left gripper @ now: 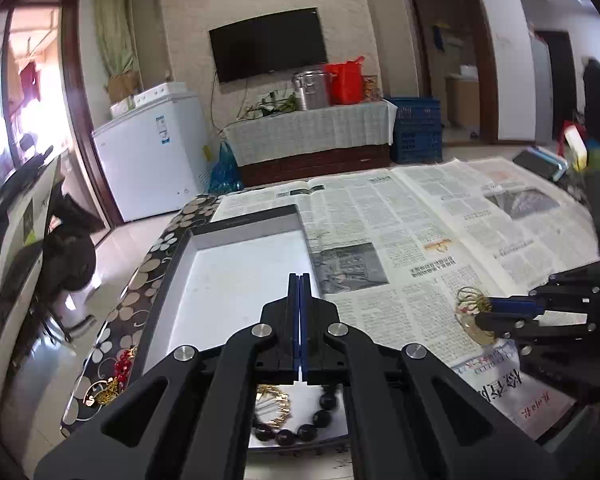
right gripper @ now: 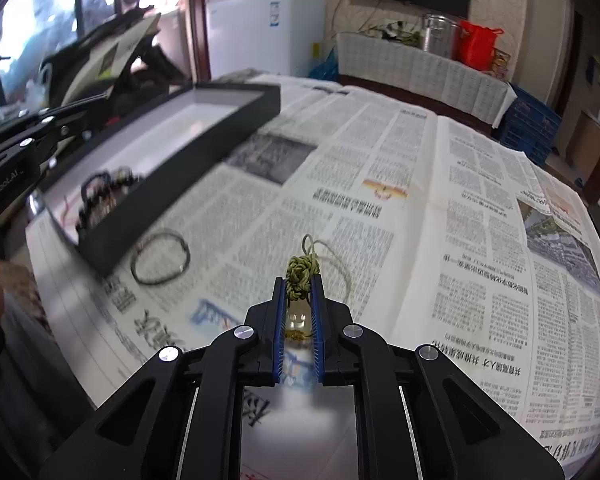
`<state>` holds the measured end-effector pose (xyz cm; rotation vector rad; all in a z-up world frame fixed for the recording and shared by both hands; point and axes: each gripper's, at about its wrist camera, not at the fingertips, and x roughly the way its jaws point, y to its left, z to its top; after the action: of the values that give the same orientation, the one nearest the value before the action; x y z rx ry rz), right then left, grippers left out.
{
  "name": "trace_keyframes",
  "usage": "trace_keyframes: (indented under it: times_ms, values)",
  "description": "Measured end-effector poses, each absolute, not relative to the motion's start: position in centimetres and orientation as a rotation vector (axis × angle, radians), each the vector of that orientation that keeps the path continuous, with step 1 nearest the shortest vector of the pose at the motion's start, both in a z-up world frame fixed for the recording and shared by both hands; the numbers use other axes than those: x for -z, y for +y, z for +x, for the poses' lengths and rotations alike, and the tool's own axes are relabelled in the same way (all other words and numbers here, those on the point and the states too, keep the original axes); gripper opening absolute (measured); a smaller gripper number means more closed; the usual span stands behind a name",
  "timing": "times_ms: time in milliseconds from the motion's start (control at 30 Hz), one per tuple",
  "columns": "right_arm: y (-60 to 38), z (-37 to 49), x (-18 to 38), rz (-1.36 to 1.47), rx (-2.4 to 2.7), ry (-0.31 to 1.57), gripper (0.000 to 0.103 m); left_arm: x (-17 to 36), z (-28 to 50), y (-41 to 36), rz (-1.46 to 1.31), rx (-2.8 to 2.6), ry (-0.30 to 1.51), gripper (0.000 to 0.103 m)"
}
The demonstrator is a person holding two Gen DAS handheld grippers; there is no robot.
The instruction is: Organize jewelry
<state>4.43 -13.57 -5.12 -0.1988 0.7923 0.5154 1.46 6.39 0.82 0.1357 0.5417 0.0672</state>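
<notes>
My right gripper (right gripper: 299,280) is shut on a knotted olive cord pendant (right gripper: 301,274) with a pale cord loop, held just above the newspaper; it also shows in the left wrist view (left gripper: 474,302). My left gripper (left gripper: 299,278) is shut and empty above a black tray (left gripper: 236,224) with a white floor. A dark bead bracelet (left gripper: 300,430) and gold pieces (left gripper: 274,404) lie at the tray's near end. The tray (right gripper: 204,136) and beads (right gripper: 100,196) show in the right wrist view. A thin dark bangle (right gripper: 160,258) lies on the newspaper beside the tray.
Newspaper (left gripper: 420,220) covers the table. Red beads (left gripper: 122,366) and a gold chain (left gripper: 104,394) lie on the floral table edge left of the tray. Phones or boxes (left gripper: 544,164) sit at the far right. A freezer (left gripper: 148,160) and a TV bench stand beyond.
</notes>
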Motion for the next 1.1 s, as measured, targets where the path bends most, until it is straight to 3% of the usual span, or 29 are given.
trace_keyframes:
  times_ms: [100,467,533,600,633,800,1100]
  values:
    - [-13.5,4.7,4.1,-0.135,-0.526,0.777,0.012,-0.6,1.6,7.2,0.077,0.027,0.591,0.000]
    - [-13.8,6.4,0.2,0.049,-0.565,0.733,0.012,4.8,1.5,0.4,0.372,0.316,0.819,0.003]
    - [-13.8,6.4,0.2,0.052,-0.562,0.736,0.012,4.9,1.8,0.8,0.347,0.307,0.831,0.008]
    - [-14.0,6.3,0.2,0.053,-0.561,0.736,0.012,4.8,2.0,1.2,0.314,0.300,0.840,0.032]
    - [-14.0,6.3,0.3,0.055,-0.563,0.737,0.012,4.6,2.0,1.3,0.295,0.315,0.838,0.032]
    - [-14.3,6.5,0.3,0.079,-0.568,0.748,0.012,4.7,2.2,1.4,0.281,0.334,0.847,0.032]
    - [-14.7,6.7,0.2,0.105,-0.577,0.749,0.012,5.9,1.4,0.1,0.378,0.362,0.866,0.021]
